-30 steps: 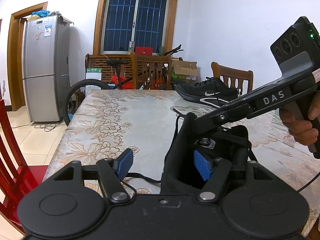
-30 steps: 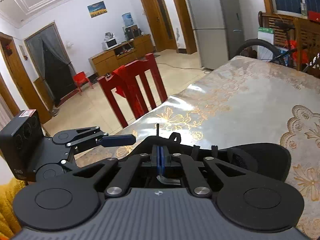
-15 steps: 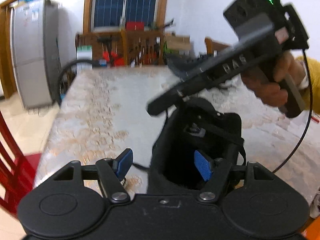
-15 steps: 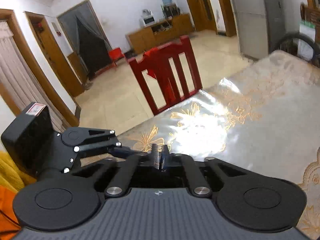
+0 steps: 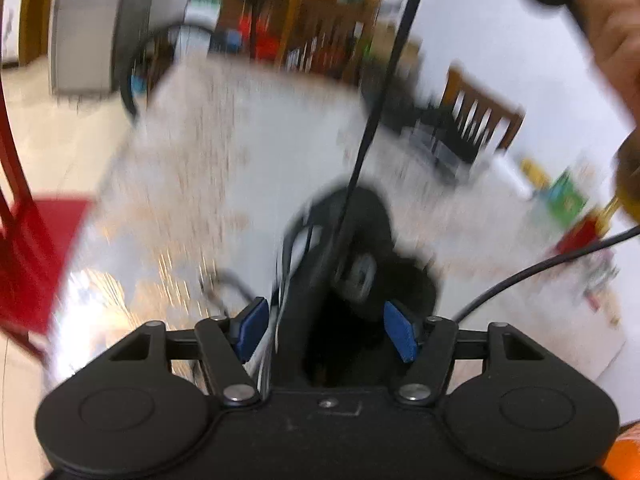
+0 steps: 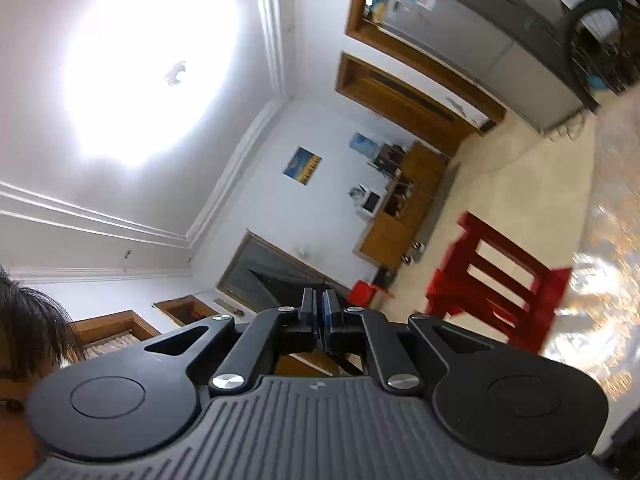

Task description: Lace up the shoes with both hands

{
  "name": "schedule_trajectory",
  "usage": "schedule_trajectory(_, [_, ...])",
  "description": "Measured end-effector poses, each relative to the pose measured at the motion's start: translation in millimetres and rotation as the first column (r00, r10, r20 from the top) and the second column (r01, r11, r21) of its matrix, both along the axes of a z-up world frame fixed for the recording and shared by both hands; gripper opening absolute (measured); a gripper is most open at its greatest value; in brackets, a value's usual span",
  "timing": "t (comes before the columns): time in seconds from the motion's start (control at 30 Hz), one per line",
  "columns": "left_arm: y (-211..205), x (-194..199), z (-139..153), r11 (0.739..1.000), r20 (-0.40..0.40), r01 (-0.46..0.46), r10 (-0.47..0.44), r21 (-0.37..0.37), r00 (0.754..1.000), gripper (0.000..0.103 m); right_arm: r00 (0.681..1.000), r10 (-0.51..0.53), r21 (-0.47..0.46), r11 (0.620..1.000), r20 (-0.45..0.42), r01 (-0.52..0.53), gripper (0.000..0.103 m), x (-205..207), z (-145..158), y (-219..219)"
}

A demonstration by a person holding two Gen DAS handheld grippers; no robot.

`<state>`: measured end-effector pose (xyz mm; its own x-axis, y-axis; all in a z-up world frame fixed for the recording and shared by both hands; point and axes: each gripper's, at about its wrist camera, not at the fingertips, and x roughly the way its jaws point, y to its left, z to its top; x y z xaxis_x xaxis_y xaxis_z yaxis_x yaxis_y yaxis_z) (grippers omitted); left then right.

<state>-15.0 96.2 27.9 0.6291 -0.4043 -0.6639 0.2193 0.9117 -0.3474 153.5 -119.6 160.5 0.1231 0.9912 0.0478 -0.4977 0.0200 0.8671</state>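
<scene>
A: Where's the shoe [image 5: 360, 264]?
B: On the desk [image 5: 256, 128], near edge, between the left gripper [image 5: 326, 330] fingers, spread apart.
A: Step?
B: Likely drawing lace [image 5: 384, 80] taut upward; right gripper [image 6: 319, 312] fingers together, apparently on it. Next: threading an eyelet.

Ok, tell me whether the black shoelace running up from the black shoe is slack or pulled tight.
Pulled tight: the black shoelace runs as one straight line from the black shoe up out of the left wrist view, with no sag.

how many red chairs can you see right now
1 for sure: a red chair beside the table edge. The left wrist view shows a red chair too, probably the same one.
</scene>
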Motion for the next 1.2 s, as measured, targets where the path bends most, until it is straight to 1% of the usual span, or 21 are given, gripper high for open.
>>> schedule_trajectory(0.1, [8, -1, 41, 1.0, 0.157, 0.006, -0.003, -0.022, 0.988, 0.06, 1.0, -0.005, -0.017, 1.0, 0.009, 0.005, 0.004, -11, 5, 5])
schedule_trajectory(0.2, [10, 13, 79, 0.998, 0.331, 0.043, -0.028, -0.038, 0.943, 0.057, 1.0, -0.013, 0.002, 1.0, -0.02, 0.013, 0.005, -21, 1, 4])
schedule_trajectory(0.23, [9, 19, 91, 0.997, 0.371, 0.059, -0.037, -0.049, 0.928, 0.036, 0.999, -0.024, 0.011, 1.0, -0.031, 0.024, 0.005, -23, 1, 2])
schedule_trajectory(0.3, [9, 31, 116, 0.987, 0.422, 0.13, -0.08, -0.091, 0.903, 0.01, 0.999, -0.038, 0.032, 0.999, -0.039, 0.039, 0.007, -25, 5, -1])
schedule_trajectory(0.37, [10, 33, 137, 0.974, 0.477, 0.194, -0.116, -0.117, 0.871, 0.01, 0.999, -0.044, 0.057, 0.997, -0.032, 0.046, 0.008, -27, 13, -4])
schedule_trajectory(0.43, [11, 27, 156, 0.968, 0.53, 0.222, -0.127, -0.119, 0.838, 0.01, 0.999, -0.04, 0.088, 0.995, 0.013, 0.039, 0.001, -31, 27, -4])
schedule_trajectory(0.5, [14, 20, 170, 0.961, 0.556, 0.248, -0.14, -0.122, 0.819, 0.01, 0.997, -0.033, 0.133, 0.991, 0.065, 0.024, 0.001, -39, 42, -5])
schedule_trajectory(0.53, [15, 16, 170, 0.969, 0.559, 0.226, -0.133, -0.101, 0.819, 0.01, 0.994, -0.04, 0.14, 0.99, 0.101, 0.025, 0.001, -44, 50, -6])
schedule_trajectory(0.6, [18, 8, 170, 0.981, 0.565, 0.183, -0.119, -0.058, 0.816, 0.013, 0.982, -0.068, 0.105, 0.993, 0.178, 0.049, 0.007, -55, 61, -8])
schedule_trajectory(0.63, [20, 4, 169, 0.986, 0.568, 0.161, -0.112, -0.037, 0.816, 0.025, 0.981, -0.084, 0.079, 0.994, 0.176, 0.071, 0.019, -57, 58, -11])
schedule_trajectory(0.67, [21, 2, 162, 0.989, 0.543, 0.149, -0.113, -0.022, 0.832, 0.036, 0.98, -0.101, 0.053, 0.994, 0.174, 0.093, 0.046, -60, 55, -14])
schedule_trajectory(0.7, [23, 1, 151, 0.992, 0.511, 0.124, -0.102, -0.01, 0.854, 0.056, 0.978, -0.139, 0.016, 0.99, 0.158, 0.138, 0.058, -63, 46, -18])
schedule_trajectory(0.73, [24, 1, 135, 0.995, 0.461, 0.103, -0.095, 0.007, 0.882, 0.06, 0.97, -0.199, -0.028, 0.979, 0.137, 0.204, 0.071, -67, 34, -24])
schedule_trajectory(0.8, [26, 0, 103, 0.997, 0.356, 0.065, -0.076, 0.042, 0.931, 0.06, 0.939, -0.333, -0.146, 0.928, 0.081, 0.342, 0.071, -78, -4, -38])
schedule_trajectory(0.87, [26, -1, 57, 0.996, 0.184, 0.072, -0.079, 0.046, 0.98, 0.06, 0.893, -0.451, -0.331, 0.845, -0.015, 0.421, 0.072, -91, -50, -52])
schedule_trajectory(0.93, [21, -4, 17, 0.995, 0.048, 0.099, -0.1, 0.034, 0.994, 0.06, 0.835, -0.543, -0.509, 0.746, -0.089, 0.43, 0.071, -106, -98, -62])
schedule_trajectory(1.0, [11, -5, -15, 0.99, -0.05, 0.132, -0.13, 0.051, 0.99, 0.06, 0.776, -0.603, -0.611, 0.689, -0.184, 0.391, 0.071, -119, -138, -70])
schedule_trajectory(1.03, [7, -5, -28, 0.987, -0.088, 0.151, -0.146, 0.058, 0.985, 0.06, 0.746, -0.612, -0.616, 0.701, -0.261, 0.359, 0.071, -124, -157, -73])
schedule_trajectory(1.1, [-1, 3, -32, 0.987, -0.113, 0.162, -0.158, 0.025, 0.981, 0.06, 0.698, -0.594, -0.584, 0.752, -0.399, 0.307, 0.071, -124, -182, -76])
schedule_trajectory(1.13, [-5, 7, -35, 0.986, -0.125, 0.167, -0.164, 0.008, 0.978, 0.067, 0.684, -0.576, -0.561, 0.777, -0.447, 0.287, 0.071, -121, -191, -76])
schedule_trajectory(1.2, [-12, 15, -39, 0.984, -0.15, 0.176, -0.178, -0.025, 0.973, 0.071, 0.664, -0.565, -0.542, 0.794, -0.489, 0.276, 0.071, -114, -202, -72])
